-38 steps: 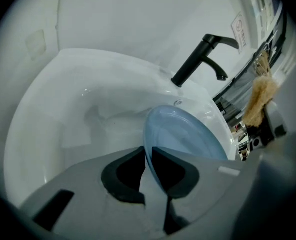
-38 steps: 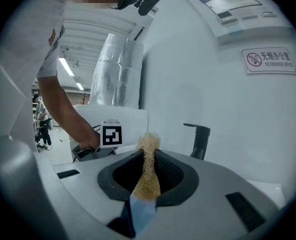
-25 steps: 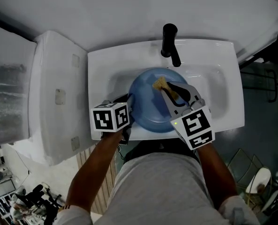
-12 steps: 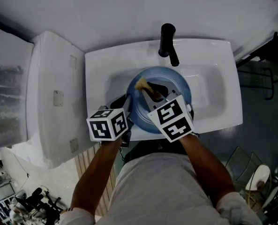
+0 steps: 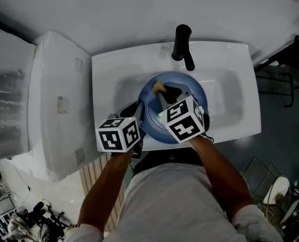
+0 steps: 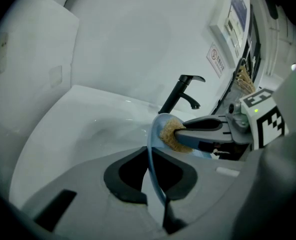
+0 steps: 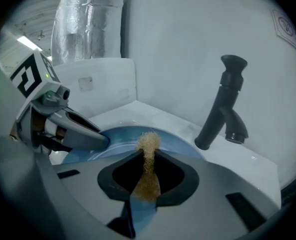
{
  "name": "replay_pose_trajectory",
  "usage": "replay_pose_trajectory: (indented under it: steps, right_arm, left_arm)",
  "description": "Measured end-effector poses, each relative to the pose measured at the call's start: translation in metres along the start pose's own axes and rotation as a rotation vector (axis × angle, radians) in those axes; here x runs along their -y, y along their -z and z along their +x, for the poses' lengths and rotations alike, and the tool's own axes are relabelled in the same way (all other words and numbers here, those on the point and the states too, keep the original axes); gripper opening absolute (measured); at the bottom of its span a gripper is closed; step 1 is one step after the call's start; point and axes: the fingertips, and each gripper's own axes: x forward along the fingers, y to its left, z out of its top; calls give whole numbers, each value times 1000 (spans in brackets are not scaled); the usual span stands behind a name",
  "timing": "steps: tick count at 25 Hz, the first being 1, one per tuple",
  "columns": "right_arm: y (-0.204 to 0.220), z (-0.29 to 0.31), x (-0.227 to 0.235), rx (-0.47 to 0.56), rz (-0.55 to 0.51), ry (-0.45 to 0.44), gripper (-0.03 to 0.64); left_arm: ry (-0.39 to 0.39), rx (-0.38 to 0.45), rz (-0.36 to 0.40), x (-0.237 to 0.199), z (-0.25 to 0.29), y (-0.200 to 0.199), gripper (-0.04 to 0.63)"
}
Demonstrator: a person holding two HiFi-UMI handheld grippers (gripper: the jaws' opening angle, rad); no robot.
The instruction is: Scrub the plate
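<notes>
Left tongs (image 6: 156,196): I am clamping them shut on the rim of the blue plate (image 6: 150,149), which is standing on edge between the jaws.
Right tongs (image 7: 147,184): I am pinching the tan scouring pad (image 7: 148,143) and pressing it on the plate's face just ahead.
Just changed: the pad is now sitting closer to my left tongs than a second ago.
Meaning: I judge the scrubbing strokes are under way over the white sink (image 5: 230,97).
</notes>
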Motion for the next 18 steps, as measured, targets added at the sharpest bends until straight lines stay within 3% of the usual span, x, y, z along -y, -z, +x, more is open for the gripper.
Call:
replay_pose_trajectory:
  steps: [12,18]
  right_arm:
    - [53,-32,74,-90,117,183,63]
    - [31,-46,42,-27,108,109,63]
  left_arm:
    - [8,-8,-10,-3,3,1,28]
    - [8,-9,-15,-3,4,2,28]
